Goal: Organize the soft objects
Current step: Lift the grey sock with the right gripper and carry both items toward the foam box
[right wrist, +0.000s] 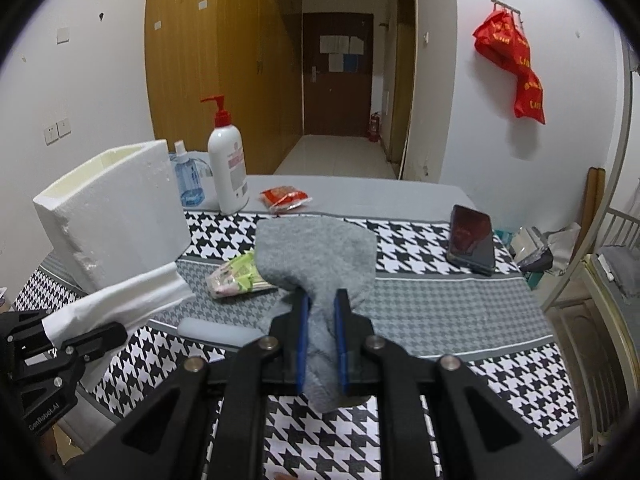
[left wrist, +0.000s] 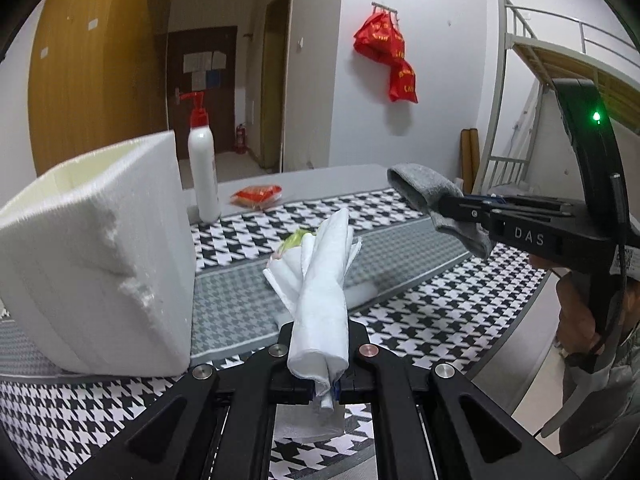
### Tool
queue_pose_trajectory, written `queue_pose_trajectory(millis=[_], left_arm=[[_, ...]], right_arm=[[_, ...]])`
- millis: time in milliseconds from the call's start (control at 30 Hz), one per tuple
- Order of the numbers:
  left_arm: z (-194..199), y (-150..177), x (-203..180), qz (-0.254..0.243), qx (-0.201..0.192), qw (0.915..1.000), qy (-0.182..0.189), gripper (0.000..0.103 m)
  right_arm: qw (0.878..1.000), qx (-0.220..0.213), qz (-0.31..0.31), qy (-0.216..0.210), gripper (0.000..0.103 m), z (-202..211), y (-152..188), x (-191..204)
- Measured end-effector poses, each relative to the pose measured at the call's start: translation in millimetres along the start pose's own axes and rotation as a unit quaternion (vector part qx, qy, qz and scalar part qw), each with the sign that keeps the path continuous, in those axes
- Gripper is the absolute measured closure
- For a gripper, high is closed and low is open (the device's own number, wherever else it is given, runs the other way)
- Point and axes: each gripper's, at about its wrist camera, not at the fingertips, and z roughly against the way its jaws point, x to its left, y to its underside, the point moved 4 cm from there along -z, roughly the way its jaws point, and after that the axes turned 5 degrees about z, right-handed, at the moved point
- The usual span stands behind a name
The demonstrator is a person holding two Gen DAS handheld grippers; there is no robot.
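Table (right wrist: 420, 196) carrying houndstooth cloth (right wrist: 440, 312), black-white with grey band running across. Foam box (right wrist: 120, 216) standing upright on cloth at left. Pump bottle (right wrist: 228, 168) and blue spray bottle (right wrist: 188, 184) standing just behind box. Red packet (right wrist: 285, 197) lying near pump bottle. Green-pink snack packet (right wrist: 236, 278) lying on grey band. Phone (right wrist: 471, 239) lying flat at right.

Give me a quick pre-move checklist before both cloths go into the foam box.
1. left gripper shut on white cloth: ok.
2. right gripper shut on grey sock: ok.
3. Both cloths lifted off the table: ok.
4. foam box upright, top open: ok.
5. Box interior free: cannot tell.
6. pump bottle stands close behind the box: not ok, swing wide.
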Motion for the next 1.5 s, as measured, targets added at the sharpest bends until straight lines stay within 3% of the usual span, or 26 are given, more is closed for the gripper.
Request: queue_pose_trajectory(millis=[767, 1500], left_arm=[[41.4, -30.1, -2.7, -0.014, -0.071, 0.9971, -0.023, 0.097], [79.9, -35.7, 36.7, 0.002, -0.107, 0.9924, -0.061, 0.097]], right_arm=[[0.998, -0.055, 0.009, 0.008, 0.088, 44.1, -9.6, 10.5], [0.996, -0.087, 0.018, -0.009, 0.088, 54.3, -22.9, 50.3]])
